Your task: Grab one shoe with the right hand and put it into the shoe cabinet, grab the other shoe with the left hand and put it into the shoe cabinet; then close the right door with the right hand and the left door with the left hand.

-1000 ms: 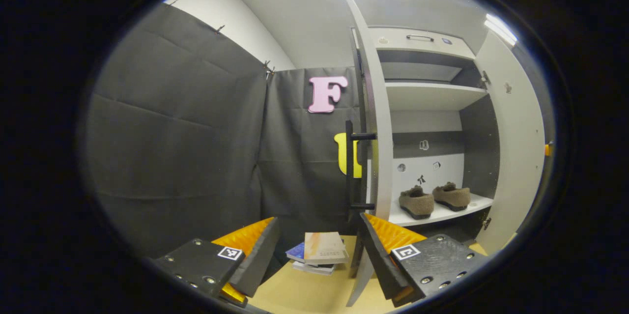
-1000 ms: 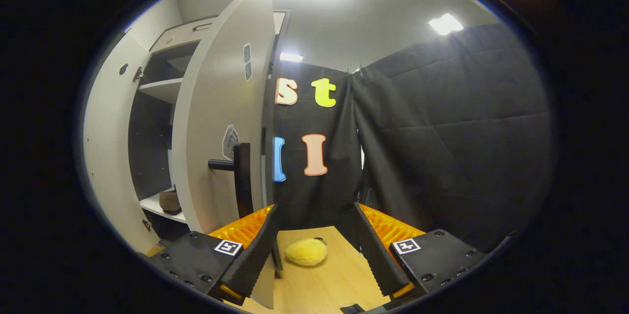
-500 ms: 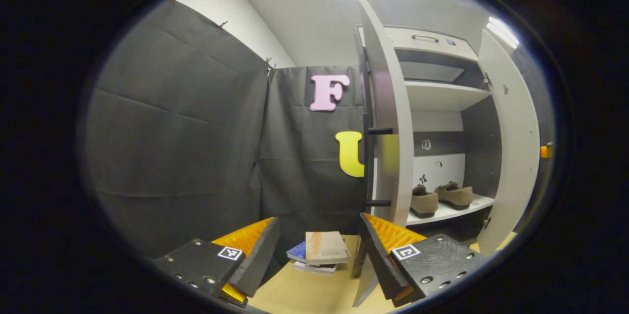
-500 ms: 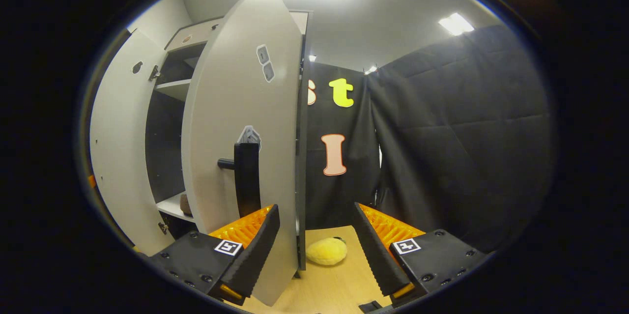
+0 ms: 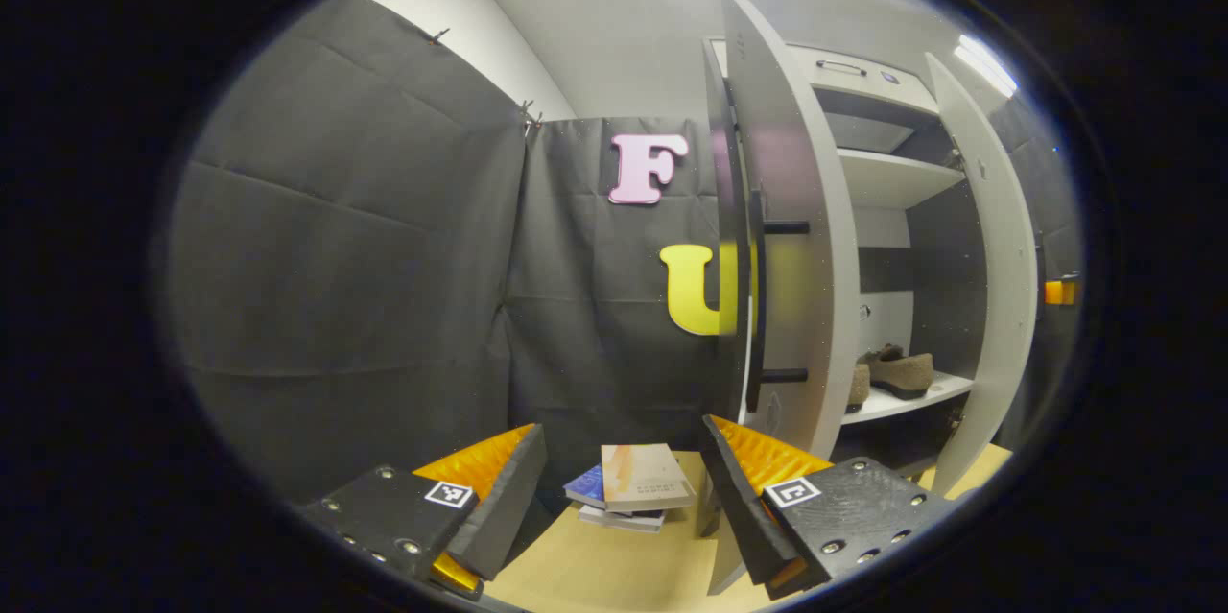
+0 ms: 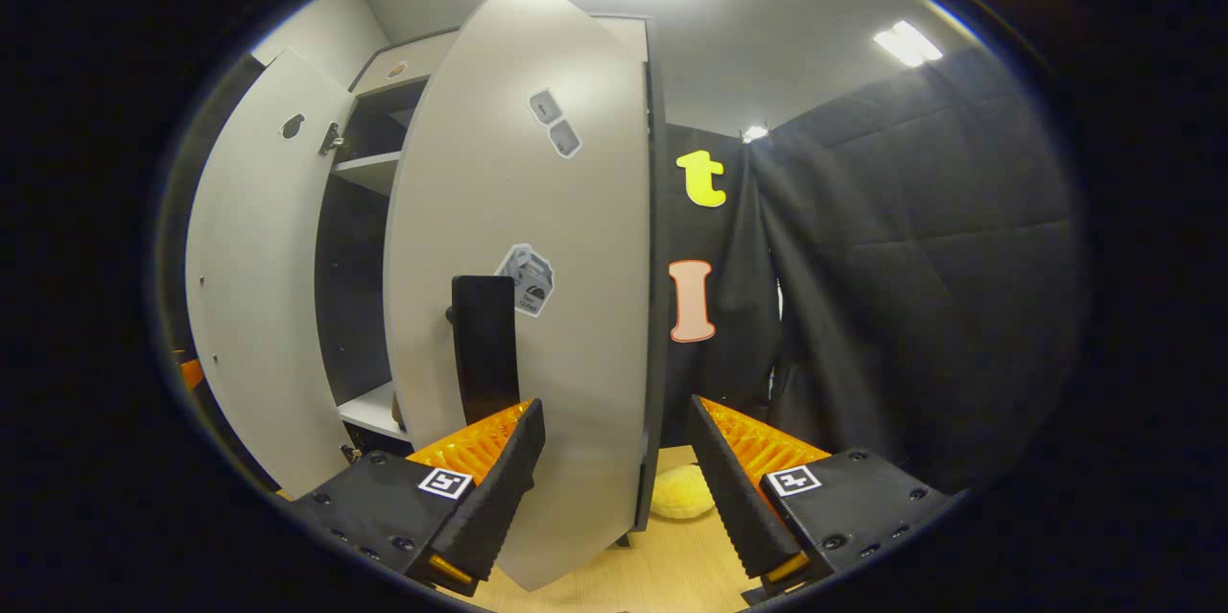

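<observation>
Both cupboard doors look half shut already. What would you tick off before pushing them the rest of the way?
1. Shoes inside: ok. The shoes sit on the lower shelf, behind the door line.
2. Nothing poking out of the opening: ok as far as the left gripper view shows.
3. Left gripper free to push: ok, open and empty; its door stands ajar just to its right.
4. Right gripper free: ok, open, with the right door in front of it.
5. Contact with the right door: cannot tell, though its handle stands just above one finger.
6. Table items clear of the swing: the books ok; the yellow toy near the door's edge, cannot tell.
</observation>
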`<state>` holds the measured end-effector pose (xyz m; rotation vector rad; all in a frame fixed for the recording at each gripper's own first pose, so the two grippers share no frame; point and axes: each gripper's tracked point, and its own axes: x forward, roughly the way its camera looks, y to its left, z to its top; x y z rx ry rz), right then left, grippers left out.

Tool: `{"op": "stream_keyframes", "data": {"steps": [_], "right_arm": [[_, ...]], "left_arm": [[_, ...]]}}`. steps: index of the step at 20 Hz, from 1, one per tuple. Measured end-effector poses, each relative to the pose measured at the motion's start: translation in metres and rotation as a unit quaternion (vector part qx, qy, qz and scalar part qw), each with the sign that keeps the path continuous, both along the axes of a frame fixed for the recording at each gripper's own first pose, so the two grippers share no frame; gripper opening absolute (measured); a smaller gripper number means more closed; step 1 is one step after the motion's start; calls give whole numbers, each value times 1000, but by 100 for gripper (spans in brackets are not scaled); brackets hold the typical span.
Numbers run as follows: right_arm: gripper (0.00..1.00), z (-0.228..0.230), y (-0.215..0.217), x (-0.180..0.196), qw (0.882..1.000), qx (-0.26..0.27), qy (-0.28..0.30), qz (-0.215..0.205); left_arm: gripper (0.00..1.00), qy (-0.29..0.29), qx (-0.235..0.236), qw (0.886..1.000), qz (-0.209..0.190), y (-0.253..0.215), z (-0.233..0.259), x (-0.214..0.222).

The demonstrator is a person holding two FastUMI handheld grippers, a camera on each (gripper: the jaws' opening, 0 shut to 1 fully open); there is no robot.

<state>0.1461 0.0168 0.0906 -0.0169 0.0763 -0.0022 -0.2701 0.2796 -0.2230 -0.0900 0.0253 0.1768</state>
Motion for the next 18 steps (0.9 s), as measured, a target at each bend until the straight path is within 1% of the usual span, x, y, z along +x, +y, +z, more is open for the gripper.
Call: {"op": "stream_keyframes", "data": {"steps": [1, 2, 3, 4, 6, 9, 12, 13, 15, 16, 17, 18], "right_arm": [[95, -4, 7, 4, 1000, -2, 4, 5], [95, -6, 15, 8, 1000, -1, 8, 11], [95, -9, 21, 11, 1000, 0, 10, 18], [95, -11, 25, 13, 1000, 1, 12, 22], [96, -15, 29, 19, 1000, -4, 12, 23], [95, -14, 38, 27, 1000, 0, 12, 27], [96, -15, 27, 26, 1000, 7, 12, 15], [98, -14, 23, 25, 1000, 10, 9, 10], [98, -15, 10, 21, 1000, 10, 6, 1], [98, -16, 1, 19, 1000, 8, 7, -6], [98, -19, -7, 16, 1000, 5, 9, -13], [98, -22, -14, 14, 1000, 3, 13, -18]], "left_arm": [[93, -1, -1, 1000, 0, 2, 0, 0], [93, -2, -2, 1000, 1, 3, 0, 1], [98, -3, 0, 1000, 2, 5, 0, 2], [89, -3, 2, 1000, 3, 6, 0, 1], [98, -2, 5, 1000, 5, 9, -2, -2], [98, 4, 6, 1000, 8, 14, -7, 4], [98, 5, 7, 1000, 11, 15, -5, 11], [98, 4, 7, 1000, 11, 16, -2, 14], [89, -2, 11, 1000, 13, 18, 10, 30], [98, -8, 13, 1000, 13, 18, 16, 38], [98, -13, 14, 1000, 11, 16, 22, 44], [93, -18, 16, 1000, 9, 12, 29, 48]]}}
